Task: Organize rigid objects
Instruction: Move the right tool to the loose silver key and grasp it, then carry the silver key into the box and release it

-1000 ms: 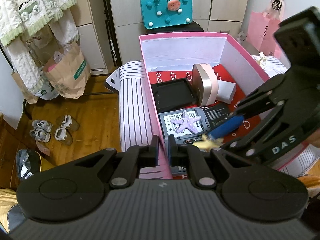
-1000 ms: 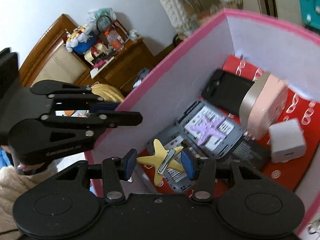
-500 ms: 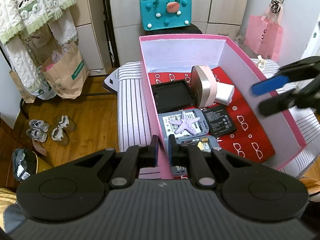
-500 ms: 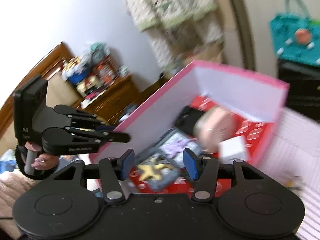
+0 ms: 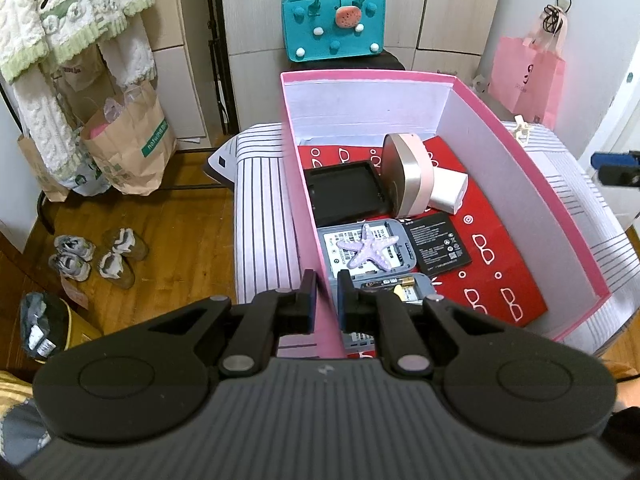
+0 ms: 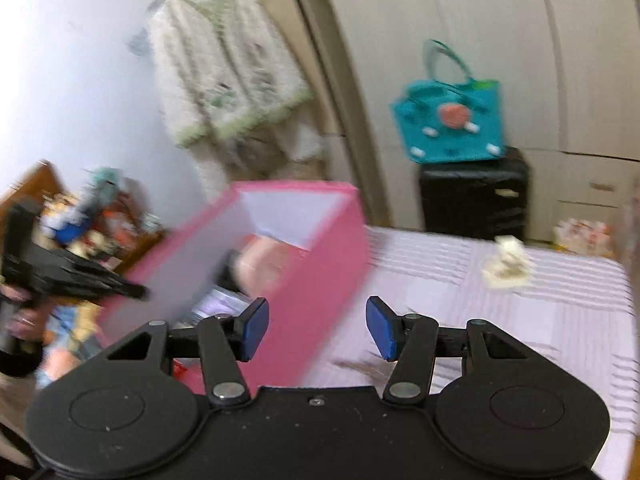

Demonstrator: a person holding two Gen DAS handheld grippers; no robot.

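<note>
A pink box [image 5: 560, 204] stands on a striped bed. Inside lie a purple starfish [image 5: 370, 247] on a grey phone shell, a black battery [image 5: 438, 241], a black case [image 5: 344, 192], a pink-and-gold round case [image 5: 406, 174] and a white charger [image 5: 448, 192]. A yellow piece [image 5: 402, 290] peeks out behind my left fingers. My left gripper [image 5: 324, 294] is shut on the box's near left wall. My right gripper [image 6: 316, 330] is open and empty, outside the box [image 6: 320, 280], over the bed; its tip shows at the far right in the left wrist view [image 5: 614, 166].
A small cream object [image 6: 506, 266] lies on the striped bed [image 6: 520, 320] to the right of the box. A teal bag [image 5: 334, 24] sits on a black case behind. Paper bags and shoes [image 5: 96, 256] are on the wooden floor to the left.
My right gripper let go of the yellow starfish inside the box, opened wider, and pulled out to the right of the box. My left gripper stayed clamped on the wall.
</note>
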